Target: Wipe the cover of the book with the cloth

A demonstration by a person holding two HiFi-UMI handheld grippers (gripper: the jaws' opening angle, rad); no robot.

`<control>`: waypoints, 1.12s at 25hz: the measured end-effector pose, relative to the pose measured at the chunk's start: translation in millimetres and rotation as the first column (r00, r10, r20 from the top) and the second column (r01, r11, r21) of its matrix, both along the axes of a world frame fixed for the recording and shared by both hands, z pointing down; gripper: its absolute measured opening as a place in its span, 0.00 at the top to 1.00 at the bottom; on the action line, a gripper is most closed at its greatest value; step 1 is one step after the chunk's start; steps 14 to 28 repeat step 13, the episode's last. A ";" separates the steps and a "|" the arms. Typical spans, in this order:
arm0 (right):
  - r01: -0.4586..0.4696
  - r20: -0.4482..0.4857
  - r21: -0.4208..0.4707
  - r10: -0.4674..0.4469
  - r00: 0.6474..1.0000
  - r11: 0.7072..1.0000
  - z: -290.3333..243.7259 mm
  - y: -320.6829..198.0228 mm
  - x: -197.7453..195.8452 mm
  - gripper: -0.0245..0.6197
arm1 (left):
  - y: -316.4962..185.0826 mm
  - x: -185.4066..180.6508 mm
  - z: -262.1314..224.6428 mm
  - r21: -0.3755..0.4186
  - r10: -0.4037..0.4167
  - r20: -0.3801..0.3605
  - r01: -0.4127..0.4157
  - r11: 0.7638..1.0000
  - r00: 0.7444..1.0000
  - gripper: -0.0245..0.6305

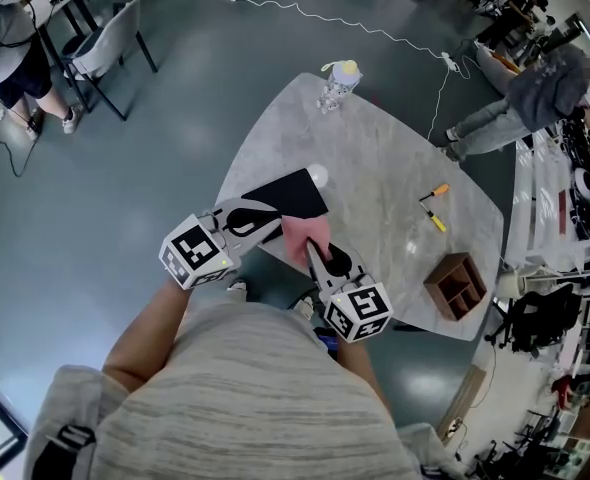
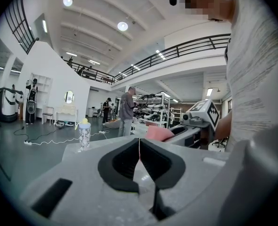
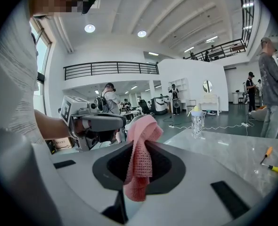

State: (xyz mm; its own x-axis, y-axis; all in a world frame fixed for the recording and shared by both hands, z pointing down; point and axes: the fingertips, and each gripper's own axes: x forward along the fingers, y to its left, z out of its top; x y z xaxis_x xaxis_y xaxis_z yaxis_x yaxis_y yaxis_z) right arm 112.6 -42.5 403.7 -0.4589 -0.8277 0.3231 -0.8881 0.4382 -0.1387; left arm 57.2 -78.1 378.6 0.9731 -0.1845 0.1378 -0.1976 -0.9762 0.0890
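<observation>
Cloth point(image 3: 139, 173) tight between right gripper point(image 3: 140, 147) jaws

Nothing written can be read anywhere: no words, numbers or brands. The cubes on the left tool point(image 1: 265, 218) and the right tool point(image 1: 315, 253) carry only black-and-white square markers. Past them, the print on the bottle point(image 1: 337, 86) at the far edge of the table point(image 1: 375, 178) is too small to read.

Book point(image 1: 287, 196) on table point(image 1: 375, 168), bottle point(image 1: 337, 85) behind it.
</observation>
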 end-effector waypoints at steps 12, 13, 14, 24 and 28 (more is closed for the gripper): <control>-0.004 0.005 -0.007 0.004 1.000 1.000 0.4 6.5 -5.4 0.89 | 4.6 -3.1 1.9 -0.011 0.009 0.004 -0.009 1.000 1.000 0.94; -0.006 0.006 -0.006 0.006 1.000 1.000 0.5 6.7 -5.9 0.89 | 4.5 -3.4 1.8 -0.010 0.009 0.003 -0.009 1.000 1.000 0.94; -0.006 0.006 -0.006 0.006 1.000 1.000 0.5 6.7 -5.9 0.89 | 4.5 -3.4 1.8 -0.010 0.009 0.003 -0.009 1.000 1.000 0.94; -0.006 0.006 -0.006 0.006 1.000 1.000 0.5 6.7 -5.9 0.89 | 4.5 -3.4 1.8 -0.010 0.009 0.003 -0.009 1.000 1.000 0.94; -0.006 0.006 -0.006 0.006 1.000 1.000 0.5 6.7 -5.9 0.89 | 4.5 -3.4 1.8 -0.010 0.009 0.003 -0.009 1.000 1.000 0.94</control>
